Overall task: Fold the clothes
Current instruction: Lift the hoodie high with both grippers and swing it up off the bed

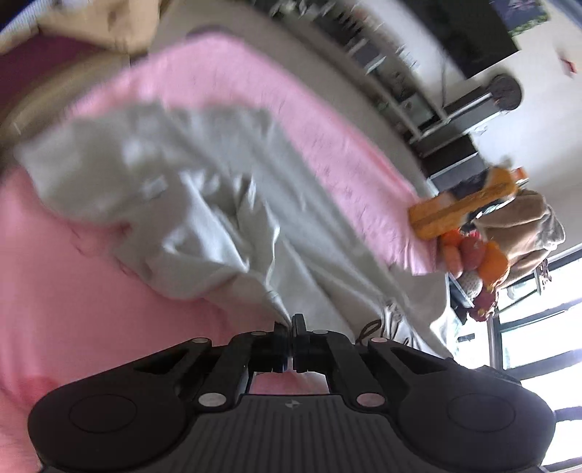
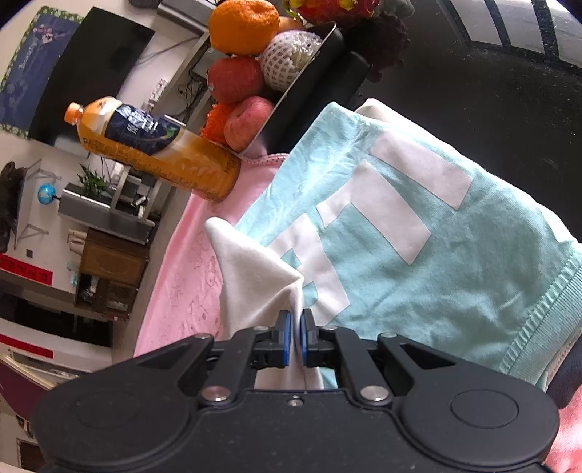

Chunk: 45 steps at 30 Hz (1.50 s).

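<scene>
In the blurred left wrist view, a crumpled white garment (image 1: 189, 203) lies on a pink cloth (image 1: 72, 309). My left gripper (image 1: 290, 324) is shut on a pinched corner of it, and the fabric stretches up from the jaws. In the right wrist view, my right gripper (image 2: 295, 329) is shut on a fold of white fabric (image 2: 258, 287), which rises between the blue pads (image 2: 285, 334). Beside that fold, a turquoise garment (image 2: 454, 276) with large white lettering lies spread over the pink cloth (image 2: 185, 283). Whether the white fabric belongs to it I cannot tell.
An orange drink bottle (image 2: 156, 149) lies at the far edge of the pink cloth, also seen as the bottle (image 1: 462, 209). Next to it a dark tray (image 2: 309, 83) holds fruit (image 2: 240, 25). Shelves, a dark screen and windows stand beyond the surface.
</scene>
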Available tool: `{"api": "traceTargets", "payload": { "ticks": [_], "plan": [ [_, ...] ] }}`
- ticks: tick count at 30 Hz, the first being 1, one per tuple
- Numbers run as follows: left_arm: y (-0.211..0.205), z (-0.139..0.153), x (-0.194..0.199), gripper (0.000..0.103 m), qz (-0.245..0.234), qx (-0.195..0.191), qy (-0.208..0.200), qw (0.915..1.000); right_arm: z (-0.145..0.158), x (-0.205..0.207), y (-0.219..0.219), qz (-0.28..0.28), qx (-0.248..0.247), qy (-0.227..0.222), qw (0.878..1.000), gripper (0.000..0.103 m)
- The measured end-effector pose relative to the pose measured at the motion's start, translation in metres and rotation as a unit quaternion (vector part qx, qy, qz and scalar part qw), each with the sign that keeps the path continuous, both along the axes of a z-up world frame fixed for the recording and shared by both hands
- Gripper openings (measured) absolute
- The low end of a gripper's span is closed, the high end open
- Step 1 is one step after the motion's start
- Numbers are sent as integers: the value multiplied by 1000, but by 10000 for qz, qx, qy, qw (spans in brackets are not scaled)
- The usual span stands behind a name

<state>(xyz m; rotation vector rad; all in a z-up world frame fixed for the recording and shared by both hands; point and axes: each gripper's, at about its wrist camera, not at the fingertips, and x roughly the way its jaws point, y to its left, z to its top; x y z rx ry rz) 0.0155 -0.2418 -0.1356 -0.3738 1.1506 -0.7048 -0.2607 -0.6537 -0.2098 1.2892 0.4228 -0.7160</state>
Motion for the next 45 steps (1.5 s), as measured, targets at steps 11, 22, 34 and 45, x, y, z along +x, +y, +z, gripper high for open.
{"api": "traceTargets", "payload": {
  "ticks": [11,22,34,45],
  "plan": [
    [50,44,19,0,741,149,-527,9957,28,16,25,188,-148,-474,9986,3],
    [143,288,-33,0,1572,-1484,-3586,9081,273,-6,120,478,-2117,-2891,9324,3],
    [178,331,-67,0,1483,-1544,-3739,9024,371,-58,211,814,-3656,-2354,8968,3],
    [154,327,-48,0,1126,-1849,-3217,9218,361,-67,190,522,-3339,-2057,9184,3]
  ]
}}
